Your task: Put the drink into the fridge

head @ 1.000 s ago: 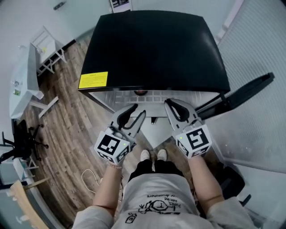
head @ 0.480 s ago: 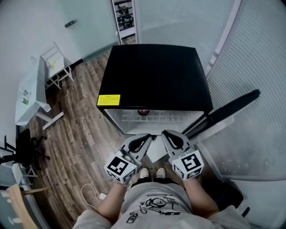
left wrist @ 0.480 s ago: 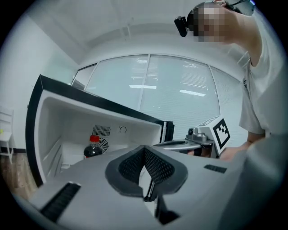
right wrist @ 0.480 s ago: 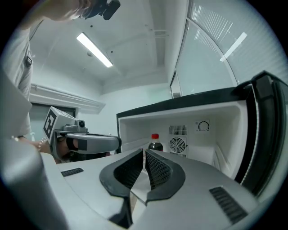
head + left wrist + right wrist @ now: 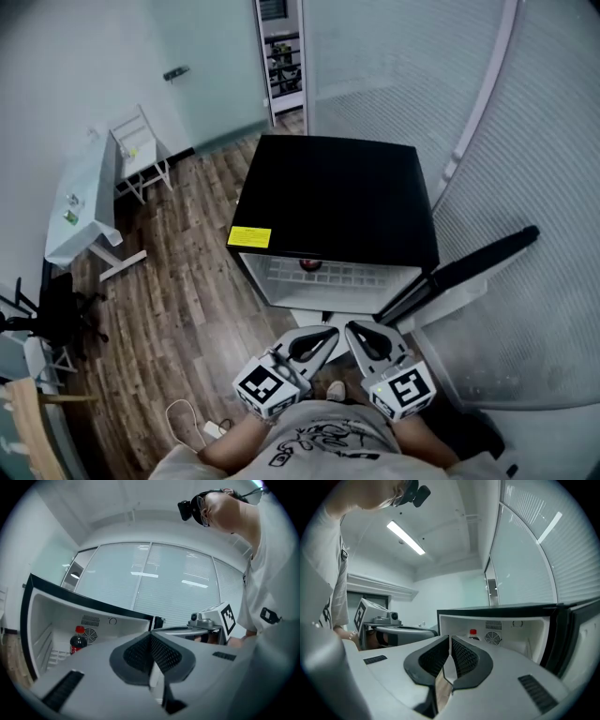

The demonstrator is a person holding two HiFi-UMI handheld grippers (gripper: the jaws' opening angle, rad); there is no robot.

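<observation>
The drink, a dark cola bottle with a red cap [image 5: 78, 641], stands upright inside the open black mini fridge [image 5: 337, 202], at the back near the fan grille. In the head view only the bottle's red top [image 5: 310, 265] shows, and in the right gripper view only its cap [image 5: 473, 633]. The fridge door [image 5: 473, 265] is swung out to the right. Both grippers are held close to my body, well short of the fridge. My left gripper [image 5: 328, 336] [image 5: 151, 637] is shut with nothing in it. Beside it, my right gripper [image 5: 352, 331] [image 5: 450, 641] is also shut and empty.
A white table [image 5: 84, 202] and a white chair [image 5: 141, 150] stand at the left on the wood floor. A black office chair [image 5: 56, 314] is nearer left. A white cable [image 5: 192, 417] lies by my feet. Frosted glass walls [image 5: 525, 169] curve round the right.
I have stepped back from the fridge, so it looks smaller and farther. Both grippers drew back toward my body. The left jaws closed.
</observation>
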